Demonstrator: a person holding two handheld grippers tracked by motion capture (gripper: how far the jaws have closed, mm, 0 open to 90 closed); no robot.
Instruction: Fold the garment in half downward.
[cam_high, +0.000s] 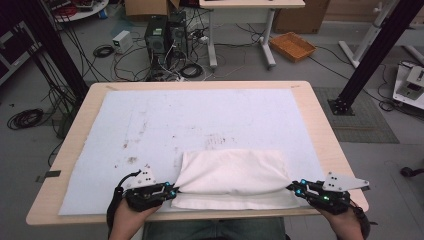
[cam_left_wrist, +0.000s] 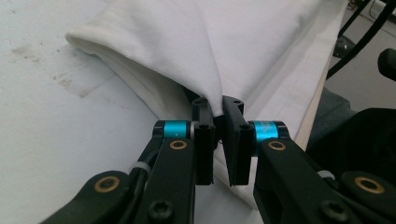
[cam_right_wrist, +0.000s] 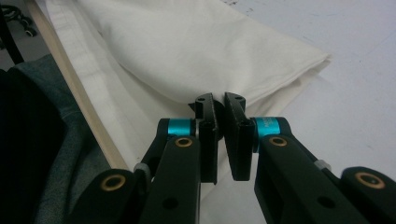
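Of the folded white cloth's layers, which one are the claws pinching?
The upper, puffed fold of the white cloth. Left claw and right claw grip its two near corners, while the flat bottom layer lies untouched along the table edge.

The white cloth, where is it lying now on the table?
In the high view, the white cloth lies folded at the table's near edge, between the left tool and right tool.

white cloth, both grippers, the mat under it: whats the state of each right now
white cloth: folded, lying flat at the near edge of the table, pinched at its left and right near corners
left gripper: shut on the cloth's left corner
right gripper: shut on the cloth's right corner
pale mat: spread flat over the table, stained with dark specks
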